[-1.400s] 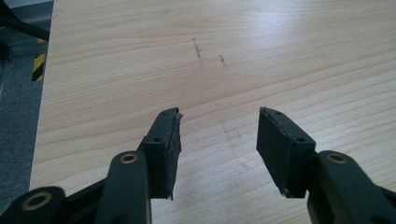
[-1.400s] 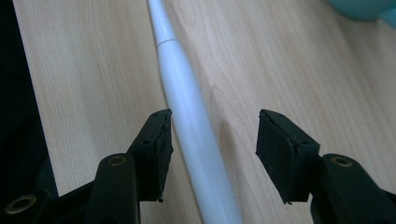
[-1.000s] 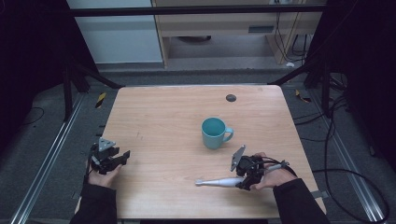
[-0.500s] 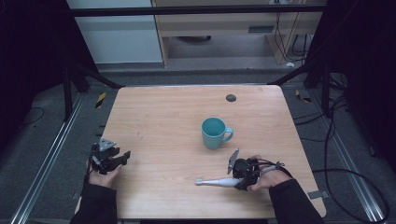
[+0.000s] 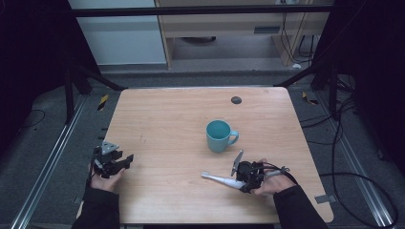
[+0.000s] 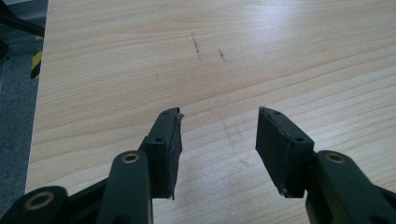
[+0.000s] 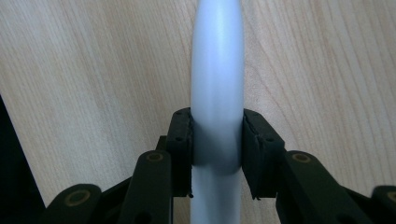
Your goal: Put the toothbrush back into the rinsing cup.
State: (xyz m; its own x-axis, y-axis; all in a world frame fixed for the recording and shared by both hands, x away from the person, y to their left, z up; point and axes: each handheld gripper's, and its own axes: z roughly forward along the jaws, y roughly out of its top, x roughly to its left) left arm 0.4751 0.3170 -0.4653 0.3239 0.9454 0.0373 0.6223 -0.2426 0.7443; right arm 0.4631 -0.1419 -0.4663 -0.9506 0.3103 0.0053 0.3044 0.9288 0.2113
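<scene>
A white toothbrush-like handle [image 5: 220,180] lies on the wooden table [image 5: 167,119] near its front right, pointing left. My right gripper [image 5: 242,181] is shut on its thick end; in the right gripper view both pads press the sides of the white handle [image 7: 217,93]. A teal mug [image 5: 218,136] stands upright a little behind it, with its handle to the right. At the table's left front edge my left gripper [image 5: 125,160] stands open, and in the left gripper view its fingers [image 6: 166,140] have only bare wood between them.
A small dark round disc [image 5: 236,100] sits near the table's far edge. Metal frame rails and cables run along the floor on both sides. Cabinets stand beyond the far edge.
My right gripper has dropped slightly toward the table's front with the white handle, and its hand has settled lower. The left gripper and the mug have not moved.
</scene>
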